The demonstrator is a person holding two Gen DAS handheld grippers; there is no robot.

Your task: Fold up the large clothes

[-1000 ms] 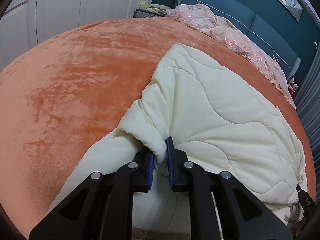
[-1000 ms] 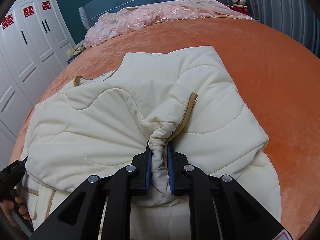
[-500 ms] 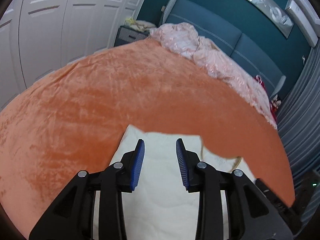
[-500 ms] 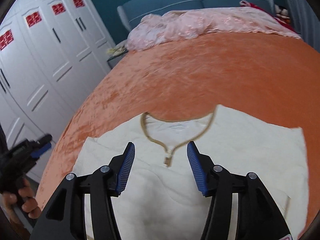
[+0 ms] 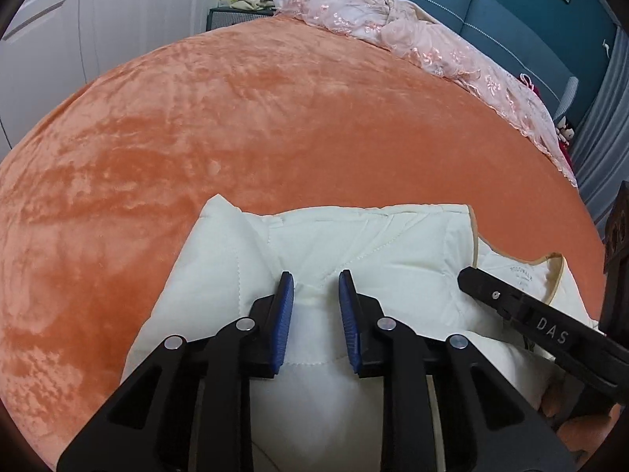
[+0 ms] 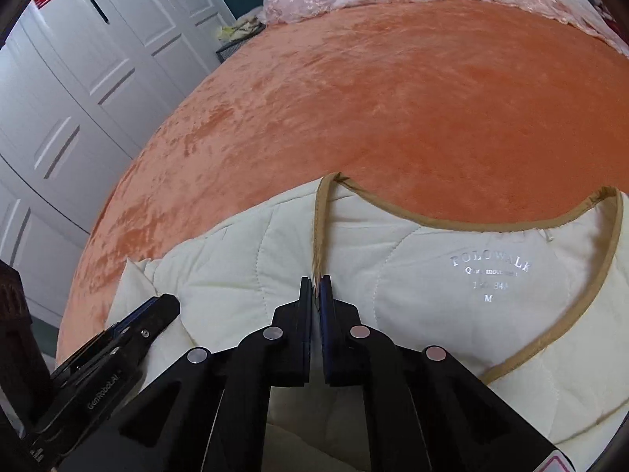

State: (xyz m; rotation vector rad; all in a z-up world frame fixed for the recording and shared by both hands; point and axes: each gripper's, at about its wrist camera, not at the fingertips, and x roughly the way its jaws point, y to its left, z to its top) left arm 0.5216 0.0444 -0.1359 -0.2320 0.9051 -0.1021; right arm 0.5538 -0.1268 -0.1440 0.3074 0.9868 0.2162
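A cream quilted jacket (image 5: 354,244) with tan trim lies flat on the orange bed cover, collar side away from me. My left gripper (image 5: 314,287) is open, its blue pads straddling a fold near the jacket's shoulder. My right gripper (image 6: 316,283) is shut on the tan front edge of the jacket (image 6: 320,236) just below the neckline. The printed neck label (image 6: 489,269) shows to the right of it. The right gripper also shows at the right of the left wrist view (image 5: 466,275), and the left gripper at the lower left of the right wrist view (image 6: 169,306).
The orange velvet bed cover (image 5: 236,118) stretches beyond the jacket. A pink lace blanket (image 5: 412,35) is heaped by the blue headboard (image 5: 511,11). White wardrobe doors (image 6: 59,98) stand along the left side. A small nightstand (image 5: 228,13) is at the far corner.
Both grippers let go of the bunched jacket and pulled back a second ago. Since then they have come down onto the flattened jacket, and the right gripper has shut on the tan front edge.
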